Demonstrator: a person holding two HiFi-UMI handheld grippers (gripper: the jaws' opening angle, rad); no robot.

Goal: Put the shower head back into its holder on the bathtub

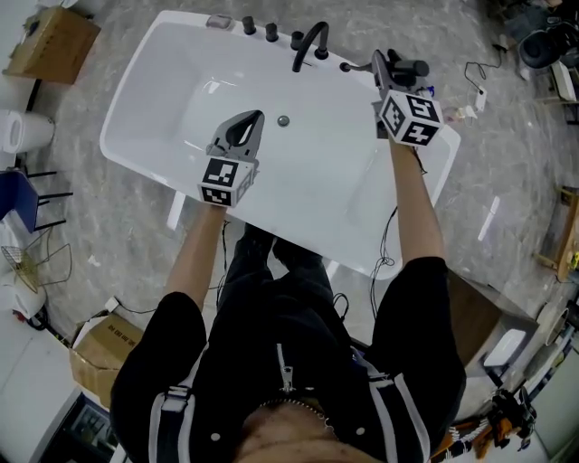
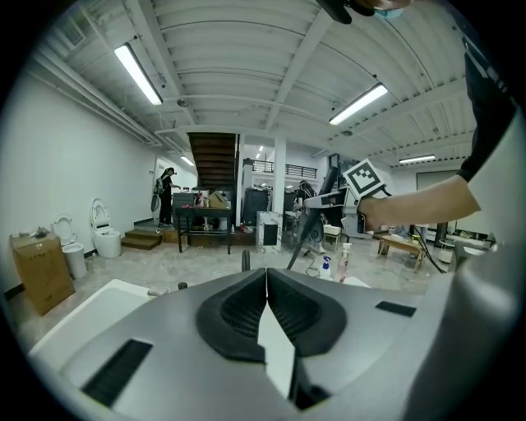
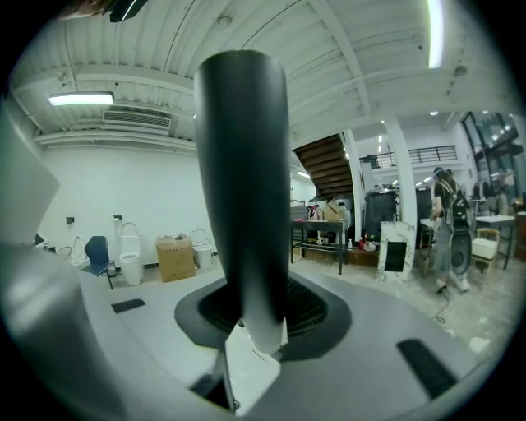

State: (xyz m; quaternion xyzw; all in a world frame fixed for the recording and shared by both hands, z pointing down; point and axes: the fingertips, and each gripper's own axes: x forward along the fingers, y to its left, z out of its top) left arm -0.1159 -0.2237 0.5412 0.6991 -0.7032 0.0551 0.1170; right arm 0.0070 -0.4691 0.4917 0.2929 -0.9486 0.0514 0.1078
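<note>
The white bathtub (image 1: 136, 145) lies below me, with a black curved faucet (image 1: 308, 43) and knobs (image 1: 249, 25) on its far rim. My right gripper (image 1: 387, 65) hangs over the far right corner of the rim, shut on the dark shower head (image 1: 405, 68). In the right gripper view its round handle (image 3: 242, 181) stands upright between the jaws of that gripper (image 3: 255, 321). My left gripper (image 1: 244, 127) is shut and empty over the basin near the drain (image 1: 283, 120). In the left gripper view its jaws (image 2: 265, 284) meet, and the shower head (image 2: 325, 197) shows ahead. I cannot make out the holder.
Cardboard boxes stand on the floor at the far left (image 1: 54, 41) and near left (image 1: 104, 353). Cables (image 1: 389, 262) trail by the tub's near right side. Toilets (image 2: 107, 238), a work table (image 2: 201, 222) and spray bottles (image 2: 327, 267) stand beyond the tub. A person (image 3: 448, 230) stands in the background.
</note>
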